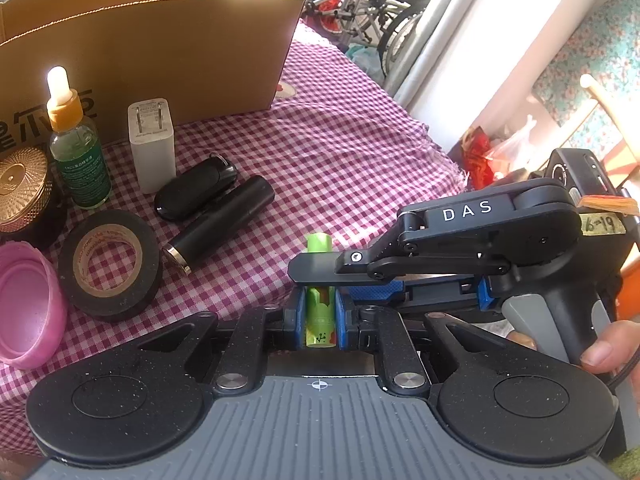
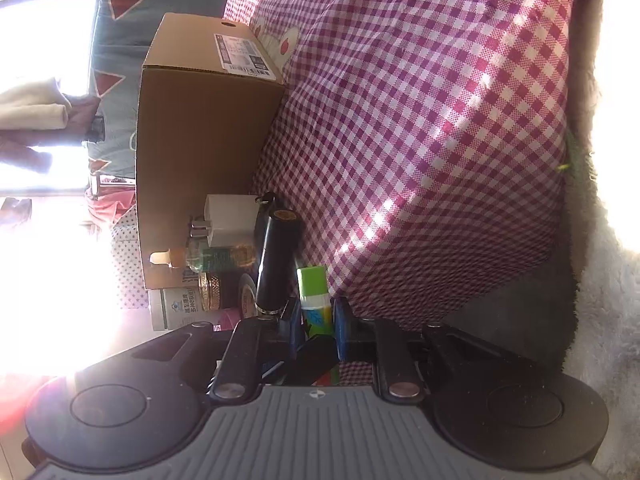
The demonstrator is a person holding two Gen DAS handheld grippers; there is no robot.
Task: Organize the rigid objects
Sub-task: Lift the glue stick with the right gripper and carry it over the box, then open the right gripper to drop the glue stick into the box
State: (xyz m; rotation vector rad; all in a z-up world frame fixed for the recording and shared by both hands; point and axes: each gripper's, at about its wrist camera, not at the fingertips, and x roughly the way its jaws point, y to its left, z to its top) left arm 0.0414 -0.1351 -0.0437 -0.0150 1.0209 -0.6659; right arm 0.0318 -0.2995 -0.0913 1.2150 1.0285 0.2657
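Two tongs are meeting on one small thing: the left tongs (image 1: 320, 316) are clenching a green glue stick (image 1: 319, 312) between their blue pads, and the right tongs (image 2: 318, 322) are closing on the same green glue stick (image 2: 314, 300) from the side, so that in the left wrist view the black finger (image 1: 316, 272) of the right tongs is lying across the stick; the stick's light-green cap end is poking out past that finger, above the checked cloth (image 1: 340, 152) that is covering the tabletop; a hand (image 1: 612, 348) is gripping the handle of the right tongs at the right edge. The right tongs' pads are sitting just beside the stick on both sides, and I cannot tell whether they are pressing on it.

To the left of the stick, other things are lying or standing on the cloth: a roll of black tape (image 1: 110, 266) lying flat, a black cylinder (image 1: 220, 220) with a metal end lying beside it, a black key fob (image 1: 196, 188) touching the cylinder, a white charger plug (image 1: 152, 144) standing upright, a dropper bottle (image 1: 76, 148) standing next to it, a gold-lidded jar (image 1: 24, 192) and a pink cup (image 1: 28, 304) lying on its side at the left edge; behind them all an open cardboard box (image 1: 180, 60) is standing.
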